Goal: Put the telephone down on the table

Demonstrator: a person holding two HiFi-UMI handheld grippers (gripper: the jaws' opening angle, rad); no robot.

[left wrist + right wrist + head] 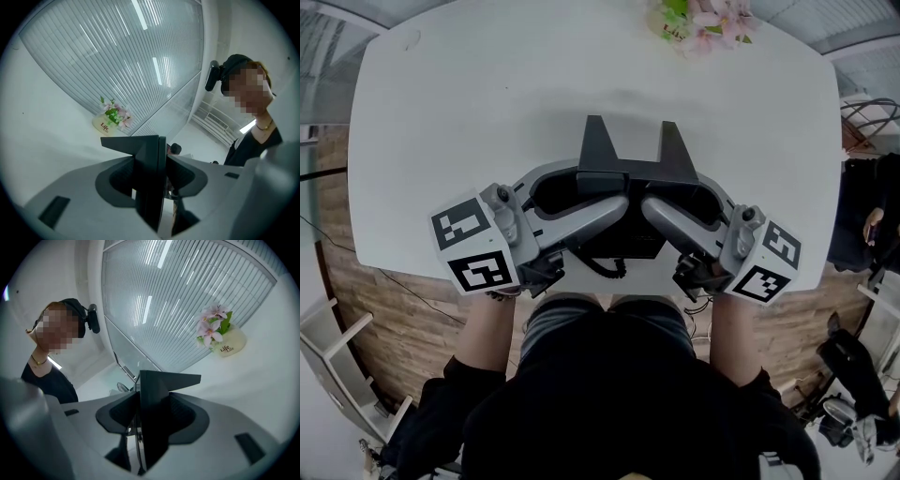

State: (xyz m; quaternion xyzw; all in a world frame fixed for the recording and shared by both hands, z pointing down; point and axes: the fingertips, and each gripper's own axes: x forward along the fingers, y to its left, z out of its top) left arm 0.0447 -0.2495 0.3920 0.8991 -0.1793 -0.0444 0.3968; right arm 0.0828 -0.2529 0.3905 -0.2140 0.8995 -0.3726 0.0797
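The black telephone (623,167) is held from both sides over the near part of the white table (469,112), its two pointed stand legs aiming away from me. Its coiled cord (605,267) hangs below by the table's front edge. My left gripper (602,186) is shut on the telephone's left end, my right gripper (670,190) on its right end. In the left gripper view a thin black panel of the telephone (147,154) is clamped between the grey jaws of the left gripper (150,178). The right gripper (152,416) pinches the telephone (159,385) the same way. Whether it touches the table is hidden.
A cream pot of pink flowers (703,23) stands at the table's far edge, also seen as the flower pot (111,121) and flower pot (220,336). Wood floor and dark objects (853,375) lie to the right of the table. A person wearing a head camera (243,89) shows behind the grippers.
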